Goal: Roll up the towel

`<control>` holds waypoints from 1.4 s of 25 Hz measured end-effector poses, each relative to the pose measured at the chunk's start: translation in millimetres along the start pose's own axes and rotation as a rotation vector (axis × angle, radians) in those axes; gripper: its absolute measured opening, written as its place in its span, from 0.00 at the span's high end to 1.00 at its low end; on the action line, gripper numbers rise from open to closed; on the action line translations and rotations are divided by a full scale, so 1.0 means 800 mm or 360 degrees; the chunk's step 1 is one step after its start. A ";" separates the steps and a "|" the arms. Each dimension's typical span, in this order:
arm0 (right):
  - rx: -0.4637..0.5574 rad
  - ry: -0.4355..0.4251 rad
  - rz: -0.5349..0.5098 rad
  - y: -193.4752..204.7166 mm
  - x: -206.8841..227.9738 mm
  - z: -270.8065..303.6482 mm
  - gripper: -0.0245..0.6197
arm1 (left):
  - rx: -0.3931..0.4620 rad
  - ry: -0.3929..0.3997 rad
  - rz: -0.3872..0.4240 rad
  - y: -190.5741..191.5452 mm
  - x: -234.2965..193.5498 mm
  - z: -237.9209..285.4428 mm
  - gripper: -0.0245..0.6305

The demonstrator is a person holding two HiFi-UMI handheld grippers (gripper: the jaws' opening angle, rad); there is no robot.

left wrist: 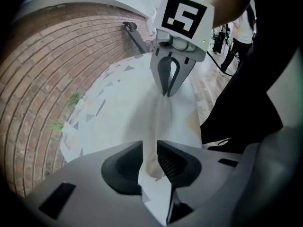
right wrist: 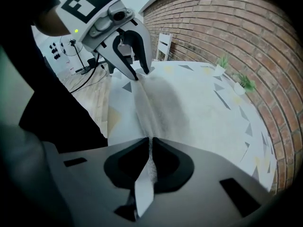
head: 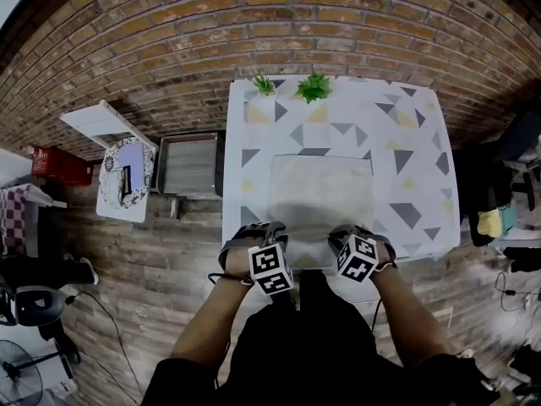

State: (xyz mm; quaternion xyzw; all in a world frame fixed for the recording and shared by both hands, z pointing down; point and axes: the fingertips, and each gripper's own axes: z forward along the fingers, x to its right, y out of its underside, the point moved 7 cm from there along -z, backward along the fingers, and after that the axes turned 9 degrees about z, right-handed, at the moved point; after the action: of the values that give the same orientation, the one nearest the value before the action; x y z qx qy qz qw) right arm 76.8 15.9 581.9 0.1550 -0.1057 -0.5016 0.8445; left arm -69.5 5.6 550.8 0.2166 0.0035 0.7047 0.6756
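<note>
A pale grey towel [head: 321, 189] lies flat on the table [head: 423, 142], which is covered with a white cloth printed with triangles. Both grippers are at the towel's near edge by the table's front. My left gripper [head: 269, 231] [left wrist: 150, 155] is shut on the near left corner, and the cloth [left wrist: 158, 122] runs up between its pads. My right gripper [head: 345, 237] [right wrist: 150, 150] is pinched tight on the near right corner. The towel's edge [right wrist: 156, 103] is lifted into a ridge stretched between the two. Each gripper view shows the other gripper, the right one [left wrist: 166, 91] and the left one [right wrist: 142, 74].
Two small green plants [head: 265, 84] [head: 314, 86] stand at the table's far edge by the brick wall. A grey crate [head: 188, 166], a round patterned seat [head: 127, 172] and a red box [head: 61, 166] sit on the floor to the left. Clothes [head: 490, 218] hang at the right.
</note>
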 end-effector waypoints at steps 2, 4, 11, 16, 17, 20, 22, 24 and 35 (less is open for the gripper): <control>0.0006 -0.0014 0.0041 -0.001 0.002 -0.002 0.90 | 0.0043 -0.0012 -0.0016 -0.010 0.008 -0.006 0.80; 0.0013 -0.0016 0.0067 -0.001 0.004 -0.003 0.90 | 0.0045 -0.0021 -0.0040 -0.006 0.016 -0.011 0.80; 0.0024 -0.0035 0.0150 0.009 0.011 -0.009 0.90 | -0.0093 0.0058 -0.0007 0.039 0.026 0.013 0.69; 0.0008 -0.0009 0.0133 0.012 0.013 -0.010 0.90 | -0.0057 0.0113 0.0010 0.033 0.026 0.014 0.88; 0.0001 -0.0001 0.0124 0.013 0.014 -0.010 0.90 | -0.0042 0.0150 0.0002 0.032 0.028 0.012 0.89; -0.0029 0.0013 0.0096 0.015 0.013 -0.010 0.90 | 0.0032 0.0329 -0.0087 0.030 0.033 0.005 0.90; -0.0045 0.0013 0.0084 0.017 0.011 -0.008 0.90 | 0.0079 0.0461 -0.0189 0.031 0.033 0.004 0.90; -0.0052 0.0011 0.0072 0.017 0.009 -0.007 0.90 | 0.0091 0.0535 -0.0258 0.035 0.029 0.007 0.90; -0.0070 -0.0034 0.0051 0.000 0.014 -0.008 0.90 | -0.0184 0.0105 0.0043 0.034 0.001 -0.006 0.69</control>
State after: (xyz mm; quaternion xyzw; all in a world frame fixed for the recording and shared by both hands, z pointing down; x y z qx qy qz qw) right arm 84.2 6.8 575.8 0.1294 -0.1060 -0.4918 0.8545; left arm -96.7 5.4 555.0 0.1538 -0.0178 0.7195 0.6770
